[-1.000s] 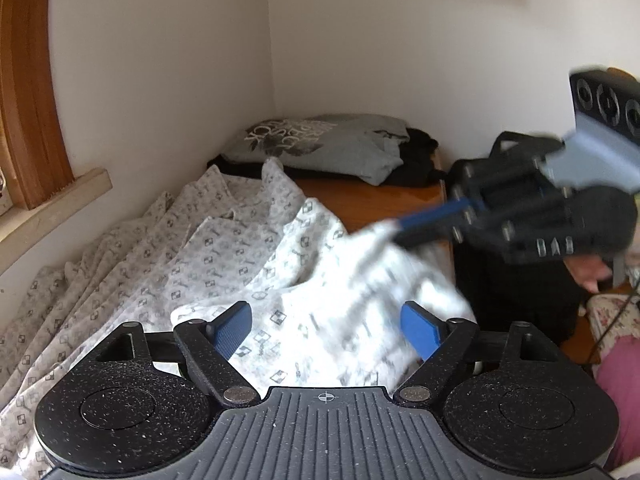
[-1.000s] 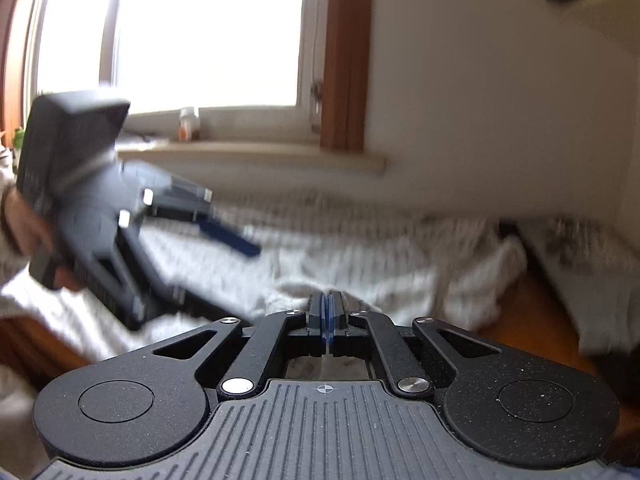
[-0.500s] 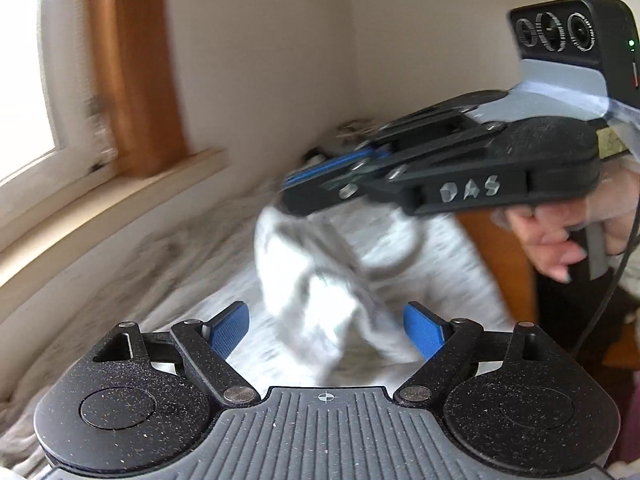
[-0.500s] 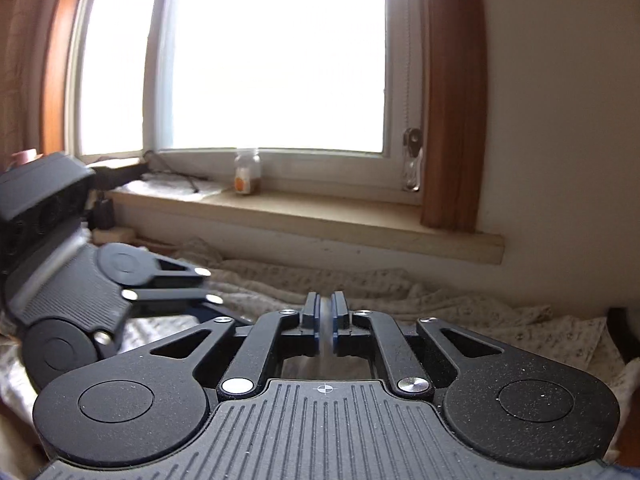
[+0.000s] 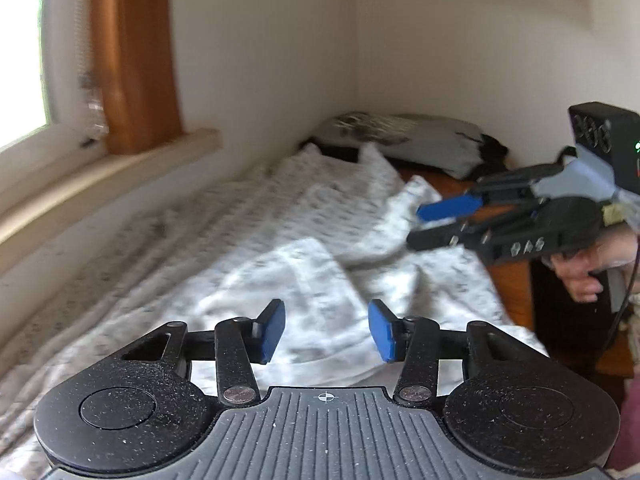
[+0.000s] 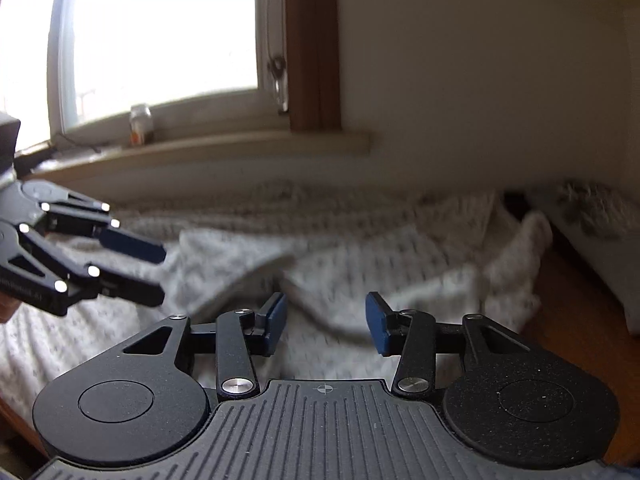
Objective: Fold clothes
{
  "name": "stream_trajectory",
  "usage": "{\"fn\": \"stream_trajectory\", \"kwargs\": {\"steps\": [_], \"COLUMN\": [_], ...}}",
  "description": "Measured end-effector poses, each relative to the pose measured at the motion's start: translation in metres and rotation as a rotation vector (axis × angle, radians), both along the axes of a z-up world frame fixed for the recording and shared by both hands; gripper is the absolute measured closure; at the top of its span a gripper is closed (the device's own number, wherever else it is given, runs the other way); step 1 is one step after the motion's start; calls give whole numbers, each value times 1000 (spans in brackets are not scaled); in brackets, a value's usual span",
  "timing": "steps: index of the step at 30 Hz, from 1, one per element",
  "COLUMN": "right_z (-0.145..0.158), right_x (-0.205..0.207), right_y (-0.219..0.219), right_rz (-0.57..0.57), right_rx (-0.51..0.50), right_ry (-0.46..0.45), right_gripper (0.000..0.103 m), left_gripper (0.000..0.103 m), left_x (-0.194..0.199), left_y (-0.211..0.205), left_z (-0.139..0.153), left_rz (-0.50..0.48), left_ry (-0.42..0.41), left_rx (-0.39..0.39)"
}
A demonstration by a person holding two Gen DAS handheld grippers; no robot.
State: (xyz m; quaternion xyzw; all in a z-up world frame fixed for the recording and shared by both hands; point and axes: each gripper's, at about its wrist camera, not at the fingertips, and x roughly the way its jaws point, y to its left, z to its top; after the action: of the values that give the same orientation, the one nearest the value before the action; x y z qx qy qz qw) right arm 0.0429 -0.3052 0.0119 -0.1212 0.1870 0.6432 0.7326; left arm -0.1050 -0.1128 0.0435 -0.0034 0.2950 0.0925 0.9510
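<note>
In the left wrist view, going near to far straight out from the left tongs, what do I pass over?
Left tongs, open → white patterned cloth spread and rumpled on the surface → folded grey printed garment lying on a dark garment → white corner wall.

1. Garment point(image 5: 304, 248): white, with a small grey repeating print, blurred here.
2. Left gripper point(image 5: 327, 330): black speckled body, blue pads point(image 5: 272, 330).
3. Right gripper point(image 6: 325, 322): black, ribbed grey plate near the camera, blue pads point(image 6: 276, 320).
4. Window frame point(image 5: 132, 56), left: warm brown wood; sill point(image 5: 108, 184) pale beige.
5. Walls point(image 5: 440, 48): plain off-white.
6. Table point(image 6: 560, 292), right: orange-brown wood.
7. Far pile point(image 5: 404, 136): grey cloth with a dark and white print, black cloth beside it.
8. Jar point(image 6: 141, 124) on the sill: clear, with orange low down.
</note>
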Motion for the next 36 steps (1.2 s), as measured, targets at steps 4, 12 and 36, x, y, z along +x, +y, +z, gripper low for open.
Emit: {"fn": "stream_trajectory", "kwargs": {"steps": [4, 12, 36], "right_z": [-14, -20, -10], "right_x": [-10, -28, -25], "right_y": [0, 9, -2], "right_rz": [60, 129, 137], "right_rx": [-34, -68, -75], "right_ry": [52, 37, 27], "right_gripper": [61, 61, 98], "left_gripper": [32, 47, 91], "left_x": [13, 14, -44], "left_y": [-7, 15, 84], "left_z": [-11, -24, -3], "left_rz": [-2, 36, 235], "left_ry": [48, 72, -31], "left_rx": [17, 3, -72]}}
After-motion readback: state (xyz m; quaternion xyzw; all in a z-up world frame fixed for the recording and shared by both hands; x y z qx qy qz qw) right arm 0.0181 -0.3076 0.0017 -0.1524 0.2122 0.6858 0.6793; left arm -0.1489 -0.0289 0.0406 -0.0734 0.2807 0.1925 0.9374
